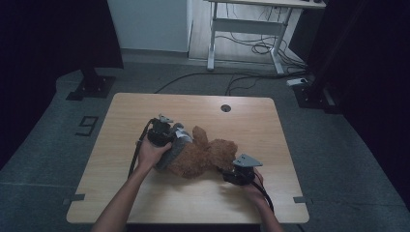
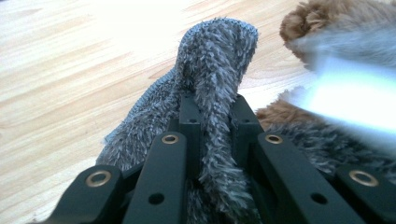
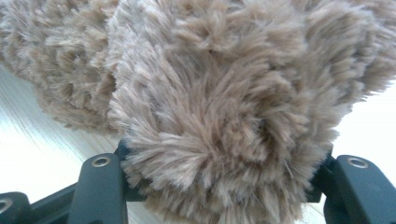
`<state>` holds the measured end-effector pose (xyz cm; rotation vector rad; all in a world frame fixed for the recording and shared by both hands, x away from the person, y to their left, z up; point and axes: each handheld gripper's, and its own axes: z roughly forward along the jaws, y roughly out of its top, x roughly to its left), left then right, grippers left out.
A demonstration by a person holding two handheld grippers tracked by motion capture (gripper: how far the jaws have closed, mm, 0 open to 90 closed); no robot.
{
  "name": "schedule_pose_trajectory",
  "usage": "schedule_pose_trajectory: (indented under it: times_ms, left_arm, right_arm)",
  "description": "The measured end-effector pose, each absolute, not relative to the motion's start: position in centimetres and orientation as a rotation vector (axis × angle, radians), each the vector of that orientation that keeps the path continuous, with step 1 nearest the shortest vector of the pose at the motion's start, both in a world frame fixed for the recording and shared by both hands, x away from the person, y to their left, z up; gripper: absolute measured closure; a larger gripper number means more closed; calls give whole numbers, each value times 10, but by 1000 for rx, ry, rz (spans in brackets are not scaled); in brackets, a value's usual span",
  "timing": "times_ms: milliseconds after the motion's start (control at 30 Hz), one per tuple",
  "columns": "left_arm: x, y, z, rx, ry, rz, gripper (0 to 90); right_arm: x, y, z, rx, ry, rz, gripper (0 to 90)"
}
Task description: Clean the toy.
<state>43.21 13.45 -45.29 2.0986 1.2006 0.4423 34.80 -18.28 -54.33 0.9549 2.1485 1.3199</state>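
Plush toy (image 1: 205,155) — mid-surface, grey cloth (image 2: 212,70) on one end. Left tongs (image 1: 180,135) clenched on cloth; right tongs (image 1: 231,170) grasping brown fur. Advice — anchor right, draw cloth slowly.

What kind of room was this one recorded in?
Probably a lab or recording studio: a lone wooden table on grey carpet, black curtains at the sides, a desk frame with loose cables behind.
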Motion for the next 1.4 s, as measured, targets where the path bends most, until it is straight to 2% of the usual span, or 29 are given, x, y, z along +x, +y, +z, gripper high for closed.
schedule_pose_trajectory:
  times_ms: [133, 300, 433, 633, 800, 1200, 1400]
  left_arm:
    - [428, 119, -446, 2127, 1130, 483, 792]
    - [422, 77, -436, 2212, 993, 508, 792]
    - [417, 48, -432, 2232, 937, 478, 790]
    - [414, 34, -433, 2238, 909, 459, 789]
    - [422, 53, -441, 2250, 990, 469, 790]
    - [434, 129, -459, 2205, 1193, 500, 792]
    - [428, 143, -443, 2159, 1209, 565, 792]
  right_arm:
    - [348, -183, -544, 953, 2150, 1313, 381]
    - [348, -183, -544, 950, 2152, 1305, 381]
    - [348, -184, -544, 943, 2155, 1303, 381]
    - [347, -184, -544, 940, 2157, 1300, 381]
    - [347, -183, -543, 939, 2154, 1300, 381]
    - [347, -182, -543, 942, 2148, 1313, 381]
    - [347, -183, -543, 950, 2149, 1313, 381]
